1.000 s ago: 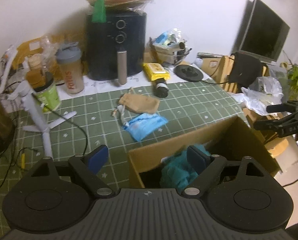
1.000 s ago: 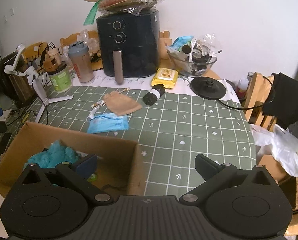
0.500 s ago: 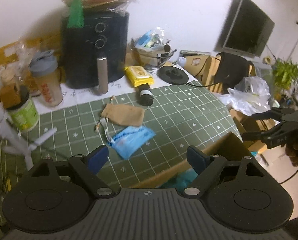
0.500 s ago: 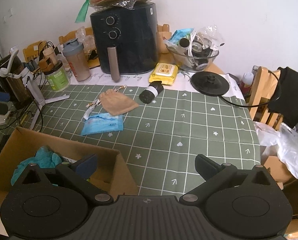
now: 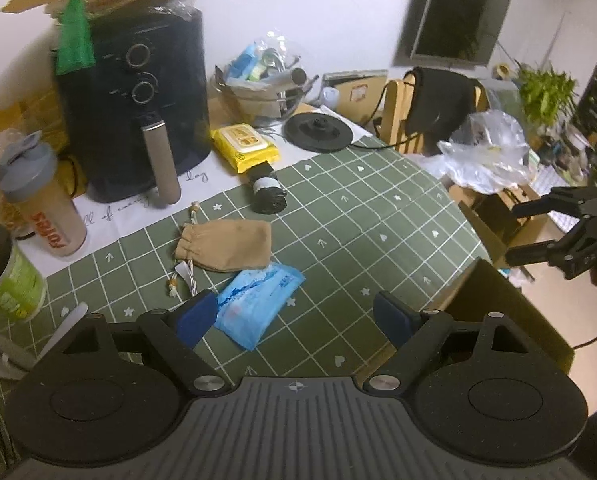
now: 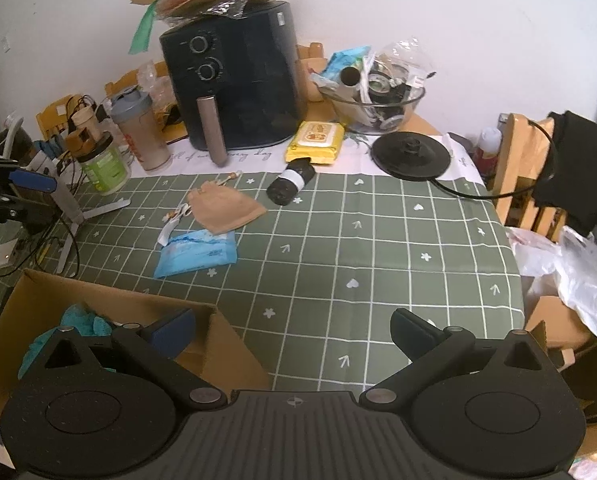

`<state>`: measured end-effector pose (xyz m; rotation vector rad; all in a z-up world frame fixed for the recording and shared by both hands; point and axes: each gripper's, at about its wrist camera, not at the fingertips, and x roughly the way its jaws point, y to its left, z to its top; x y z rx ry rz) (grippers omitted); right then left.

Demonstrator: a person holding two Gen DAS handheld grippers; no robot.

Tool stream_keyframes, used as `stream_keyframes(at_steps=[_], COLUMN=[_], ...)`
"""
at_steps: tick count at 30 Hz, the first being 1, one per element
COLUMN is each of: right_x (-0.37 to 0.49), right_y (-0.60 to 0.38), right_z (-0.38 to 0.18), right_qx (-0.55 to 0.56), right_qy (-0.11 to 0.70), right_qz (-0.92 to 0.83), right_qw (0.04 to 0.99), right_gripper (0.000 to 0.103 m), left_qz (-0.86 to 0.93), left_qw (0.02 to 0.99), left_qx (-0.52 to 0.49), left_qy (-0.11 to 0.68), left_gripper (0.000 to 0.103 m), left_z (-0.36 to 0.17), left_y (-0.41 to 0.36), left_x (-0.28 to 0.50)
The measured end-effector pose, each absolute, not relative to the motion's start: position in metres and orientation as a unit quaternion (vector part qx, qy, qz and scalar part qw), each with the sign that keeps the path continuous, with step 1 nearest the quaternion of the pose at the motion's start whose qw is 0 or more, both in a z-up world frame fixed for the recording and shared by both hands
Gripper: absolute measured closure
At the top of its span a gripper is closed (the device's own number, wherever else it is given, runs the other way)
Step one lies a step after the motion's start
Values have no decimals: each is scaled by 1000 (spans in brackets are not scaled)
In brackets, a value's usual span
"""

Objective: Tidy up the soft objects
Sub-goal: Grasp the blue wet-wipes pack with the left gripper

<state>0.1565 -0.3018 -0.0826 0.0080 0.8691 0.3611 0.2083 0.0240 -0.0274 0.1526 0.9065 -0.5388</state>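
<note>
Judging blue tissue pack [image 5: 258,304] light, squashy, slippery film; I'd pinch mid-body; both tongs spread, left tongs [image 5: 294,316] nearest

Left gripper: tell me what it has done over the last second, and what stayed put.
The left gripper has swung away from the cardboard box toward the blue packet, jaws open and empty throughout. The right gripper stays open beside the box. Packet, tan pouch and teal cloth have not moved.

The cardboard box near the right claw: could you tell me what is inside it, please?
A teal cloth shows in the box. The right claw's finger and the near wall hide the rest.
</note>
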Motion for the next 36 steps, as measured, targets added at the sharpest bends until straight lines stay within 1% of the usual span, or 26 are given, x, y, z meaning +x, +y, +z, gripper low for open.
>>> stream_keyframes(at_steps=[12, 32, 36], right_x=[147, 136, 137], right_y=[-319, -340, -341], right_z=[-88, -101, -105], right_qx=[24, 50, 55], right_qy=[430, 457, 464], right_qz=[142, 93, 90], right_qw=[891, 883, 880], right_gripper=[0, 0, 0], left_qz=[-295, -321, -324], left_qw=[825, 754, 748], left_qx=[134, 201, 214], left_qy=[464, 536, 538], left_gripper=[17, 17, 17], left_z=[-72, -191, -204], left_y=[11, -13, -14], left_x=[255, 336, 340])
